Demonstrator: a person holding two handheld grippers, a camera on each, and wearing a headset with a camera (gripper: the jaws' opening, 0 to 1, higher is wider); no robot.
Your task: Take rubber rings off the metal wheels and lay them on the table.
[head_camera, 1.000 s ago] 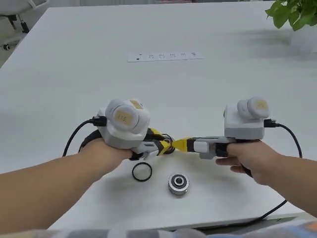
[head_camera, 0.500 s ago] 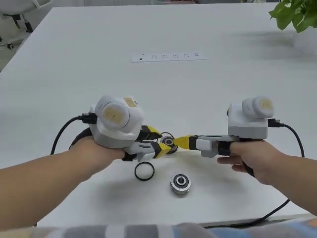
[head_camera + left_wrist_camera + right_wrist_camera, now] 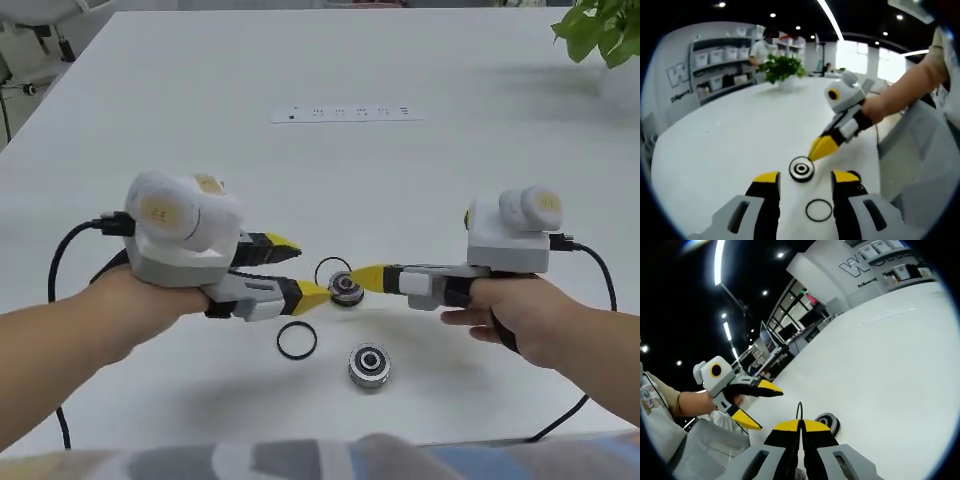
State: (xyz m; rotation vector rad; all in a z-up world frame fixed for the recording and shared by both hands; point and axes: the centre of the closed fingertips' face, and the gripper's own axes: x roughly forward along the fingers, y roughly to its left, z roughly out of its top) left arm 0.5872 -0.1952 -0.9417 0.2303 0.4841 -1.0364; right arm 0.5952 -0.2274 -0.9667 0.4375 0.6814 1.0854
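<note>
The left tongs (image 3: 300,268) are released. Their yellow-tipped jaws are spread wide and point to the right above the white surface (image 3: 200,120). Just below the lower jaw's tip, a loose rubber ring (image 3: 297,340) lies flat on the surface. In the left gripper view it sits between the two jaws, nearer the camera than the metal wheel (image 3: 801,169).

That metal wheel is in the gap between the two pairs of tongs, just off the left lower jaw's tip and right at the tip of the right tongs. Whether it rests on the surface or hangs clear cannot be told. A second rubber ring (image 3: 333,268) arcs up from the wheel's top as a thin black loop.

Nearer the person and slightly further right, a second metal wheel (image 3: 370,364) lies flat on the surface, apart from both tongs and close to the loose ring.

The right tongs (image 3: 365,278) point left and are clenched, jaw against jaw. In the right gripper view a thin black line, the second rubber ring seen edge-on, rises from between their closed tips.

A power strip (image 3: 347,113) lies far back on the surface, and a leafy plant (image 3: 600,30) stands at the far right corner.
</note>
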